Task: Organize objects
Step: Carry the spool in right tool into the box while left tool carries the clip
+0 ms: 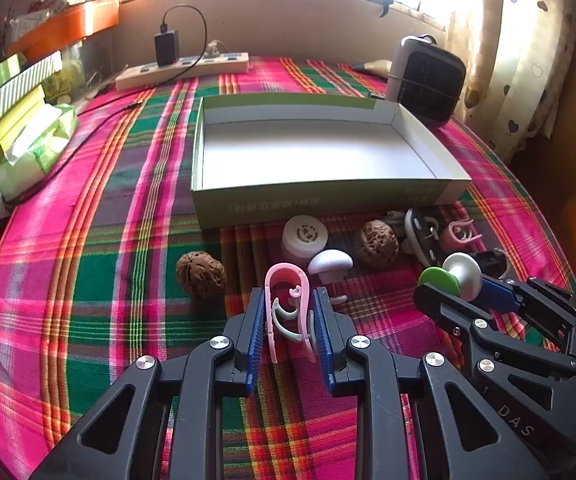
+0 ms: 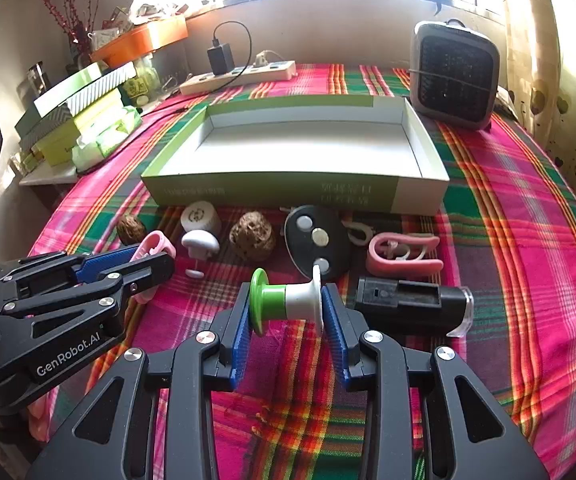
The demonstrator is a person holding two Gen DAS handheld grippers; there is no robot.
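Two black tools work a desk [image 1: 100,208] draped in pink-and-green plaid cloth: the left tool [image 1: 289,312], low centre in its own view, has its blue pads closed against the sides of a pink clip [image 1: 288,280], while the right tool [image 2: 286,304], low centre of the right wrist view, clamps a green-and-white spool [image 2: 288,298] end to end. Only the right wrist view shows the black box-shaped gadget with a clear tip [image 2: 411,306] lying just right of the spool; in the left wrist view that gadget is mostly hidden behind the right tool [image 1: 453,280] and its spool [image 1: 453,276]. Only the left wrist view shows the small grey-green hook inside the held clip. An open green-sided tray [image 1: 315,196] with a white floor sits mid-frame in both views, nothing visible inside it. In a row along its near wall lie two walnuts [image 2: 131,229] [image 2: 252,236], a white bottle cap [image 2: 200,216], a white mushroom-shaped knob [image 2: 200,243], a black oval disc with three round buttons [image 2: 315,240], a small white hook [image 2: 357,232] and a second pink clip [image 2: 403,258]. At the upper right stands a grey fan heater [image 2: 455,76]; a power strip [image 2: 240,74] with a black charger lies at the top centre; stacked boxes [image 2: 76,108] fill the upper left.
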